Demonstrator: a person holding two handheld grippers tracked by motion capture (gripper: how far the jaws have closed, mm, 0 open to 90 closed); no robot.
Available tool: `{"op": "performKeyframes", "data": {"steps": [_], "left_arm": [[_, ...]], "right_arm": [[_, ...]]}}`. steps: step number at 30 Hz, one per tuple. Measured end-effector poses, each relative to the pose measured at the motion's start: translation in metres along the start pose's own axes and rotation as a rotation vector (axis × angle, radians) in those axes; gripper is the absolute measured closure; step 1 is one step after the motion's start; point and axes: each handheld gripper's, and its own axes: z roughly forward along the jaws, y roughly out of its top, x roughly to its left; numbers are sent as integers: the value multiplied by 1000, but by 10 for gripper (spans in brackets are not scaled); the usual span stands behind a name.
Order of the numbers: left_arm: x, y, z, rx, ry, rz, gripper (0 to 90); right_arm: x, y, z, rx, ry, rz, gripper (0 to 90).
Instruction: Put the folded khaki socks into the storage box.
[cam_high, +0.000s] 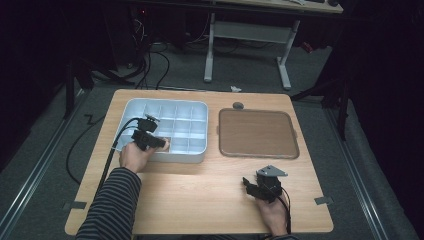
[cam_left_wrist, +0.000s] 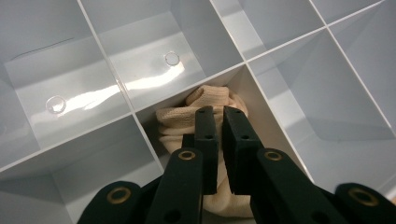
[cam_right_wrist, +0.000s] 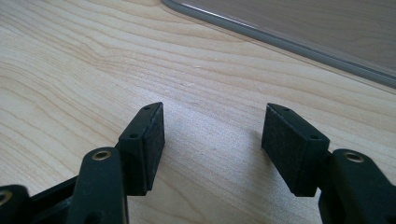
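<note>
Your wooden bench (cam_high: 200, 195) stands on grey carpet in a dark room. Its near half lies bare. Your left gripper (cam_left_wrist: 219, 126) pinches a cream cloth (cam_left_wrist: 177, 123) inside the white divided tray's (cam_high: 131, 107) near compartment; your right gripper (cam_right_wrist: 212, 126) gapes wide, empty, near the brown tray (cam_high: 257, 132).

- In the high view, the wooden table (cam_high: 200, 195) is brightly lit from above, while the floor and the frame's corners are left almost black.
- White glare streaks are seen on the divided tray (cam_left_wrist: 140, 84) at the centre left of the left gripper view.
- The black arms at the bottom edge of both gripper views are rendered soft.
- A soft shadow is cast between the pads (cam_right_wrist: 152, 135) in the right gripper view.
</note>
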Motion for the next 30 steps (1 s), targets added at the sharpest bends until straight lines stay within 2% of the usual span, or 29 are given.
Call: {"op": "performKeyframes", "data": {"steps": [4,8,17,22,30], "left_arm": [[0,0,0,-4,3,-3,842],[1,0,-3,-19,6,-8,762],[1,-4,-8,-57,11,-10,648],[3,-6,-16,-98,7,-21,615],[4,-8,-37,-167,-9,-27,581]], "right_arm": [[0,0,0,0,0,0,395],[0,0,0,0,0,1,396],[0,0,0,0,0,0,396],[0,0,0,0,0,1,396],[0,0,0,0,0,0,395]]}}
